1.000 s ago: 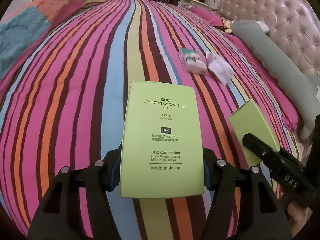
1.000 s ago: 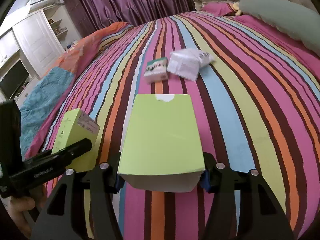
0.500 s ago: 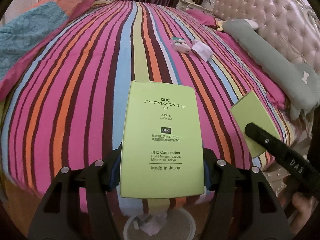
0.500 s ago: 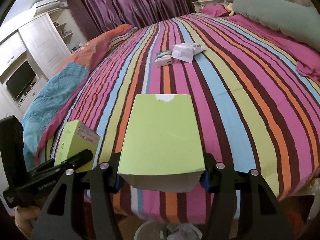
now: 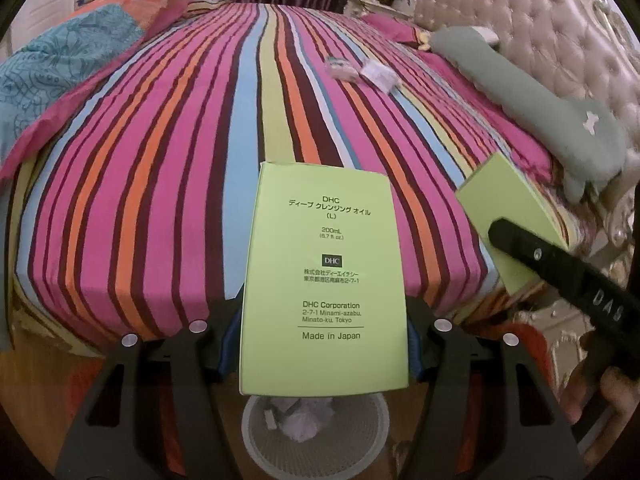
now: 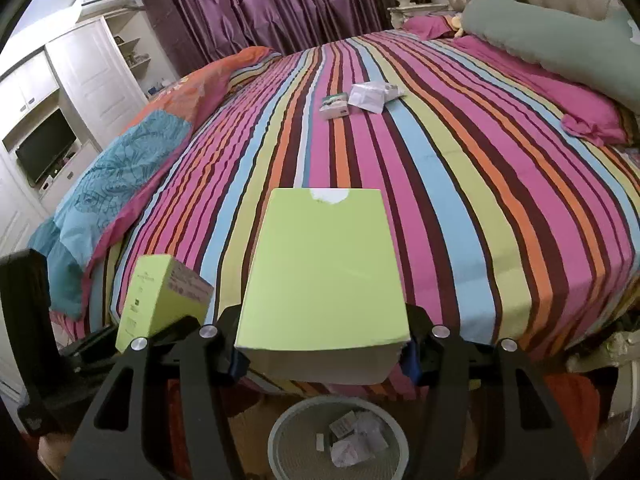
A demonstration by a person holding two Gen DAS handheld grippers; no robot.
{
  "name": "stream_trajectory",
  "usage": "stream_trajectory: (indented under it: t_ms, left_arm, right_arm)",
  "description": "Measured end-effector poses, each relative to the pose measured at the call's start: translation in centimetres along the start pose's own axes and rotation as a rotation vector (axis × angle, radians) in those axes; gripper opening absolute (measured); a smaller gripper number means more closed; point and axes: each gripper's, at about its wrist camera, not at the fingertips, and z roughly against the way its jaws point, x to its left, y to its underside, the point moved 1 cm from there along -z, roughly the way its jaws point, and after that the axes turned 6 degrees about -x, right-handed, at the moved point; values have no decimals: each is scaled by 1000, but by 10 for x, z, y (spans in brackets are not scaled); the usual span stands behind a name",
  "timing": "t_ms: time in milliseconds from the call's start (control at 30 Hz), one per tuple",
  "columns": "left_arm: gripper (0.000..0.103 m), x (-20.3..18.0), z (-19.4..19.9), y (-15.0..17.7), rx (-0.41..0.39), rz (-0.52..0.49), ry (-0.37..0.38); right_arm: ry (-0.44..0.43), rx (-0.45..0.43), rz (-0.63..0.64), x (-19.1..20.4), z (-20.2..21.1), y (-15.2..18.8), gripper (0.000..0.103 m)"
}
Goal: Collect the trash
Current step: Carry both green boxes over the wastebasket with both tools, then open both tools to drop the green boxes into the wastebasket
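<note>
The printed green box (image 5: 324, 280) sits between the two fingers of the left gripper (image 5: 322, 344), and the fingers squeeze it from both sides. Black words on its face say "DHC" and "Made in Japan". It is held up in the air, just past the near edge of the bed (image 5: 168, 168). Right under it, on the floor, is the white mesh trash bin (image 5: 256, 432) (there is crumpled paper inside it).

The plain green box (image 6: 324, 268) is clamped in the right gripper (image 6: 322, 354) the same way, with a finger pressed on each side. Its near end is open, and it has a small white torn spot at the far edge. It also hangs over the bin, which shows in the right view with paper scraps in it.

Each camera sees the other gripper's box too: the plain one at the right of the left view, the printed one at the left of the right view.

Far away on the striped bed cover lie two more bits of trash. One is a small green and white box (image 6: 335, 106). Just to its right, touching it, is a crumpled white wrapper (image 6: 370, 96).

A long green pillow (image 6: 560, 40) lies along the far right side by the padded headboard (image 5: 540, 28). A blue and orange blanket (image 6: 120, 168) is bunched at the left. White cupboards with a dark TV (image 6: 46, 150) stand far left, and purple curtains (image 6: 260, 4) hang at the back.
</note>
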Motion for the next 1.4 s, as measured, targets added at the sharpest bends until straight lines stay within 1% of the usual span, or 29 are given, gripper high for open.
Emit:
stream_trajectory:
  t_ms: [167, 333, 433, 533, 633, 667, 767, 933, 1167, 1333, 1367, 1400]
  left_arm:
    - [61, -9, -1, 29, 52, -16, -6]
    - [61, -14, -11, 61, 129, -17, -12]
    - [61, -12, -20, 75, 184, -5, -15]
    - [61, -10, -32, 93, 251, 12, -13]
    - [61, -7, -49, 114, 333, 30, -14]
    - [61, -5, -58, 123, 376, 42, -12]
    - [61, 1, -74, 137, 457, 84, 1]
    - [61, 7, -93, 150, 539, 136, 5]
    - [61, 15, -126, 178, 691, 220, -3]
    - [61, 17, -143, 189, 764, 235, -29]
    - [61, 18, -145, 192, 778, 236, -34]
    - [61, 19, -148, 194, 791, 240, -38]
  right_arm:
    - [7, 51, -13, -1, 1, 28, 55]
    - [12, 156, -52, -7, -10, 64, 55]
    - [3, 248, -105, -13, -23, 87, 55]
    - [1, 322, -161, -21, -33, 103, 55]
    - [11, 395, -198, -30, -46, 119, 55]
    - [17, 424, -213, -33, -51, 125, 55]
    - [26, 496, -253, -41, -63, 140, 55]
    - [52, 606, -335, -55, -85, 161, 55]
    - [75, 717, -386, -61, -113, 184, 55]
    - [101, 800, -423, -65, -130, 201, 55]
    - [104, 808, -427, -74, -128, 203, 55]
    - [106, 816, -431, -74, -130, 205, 55]
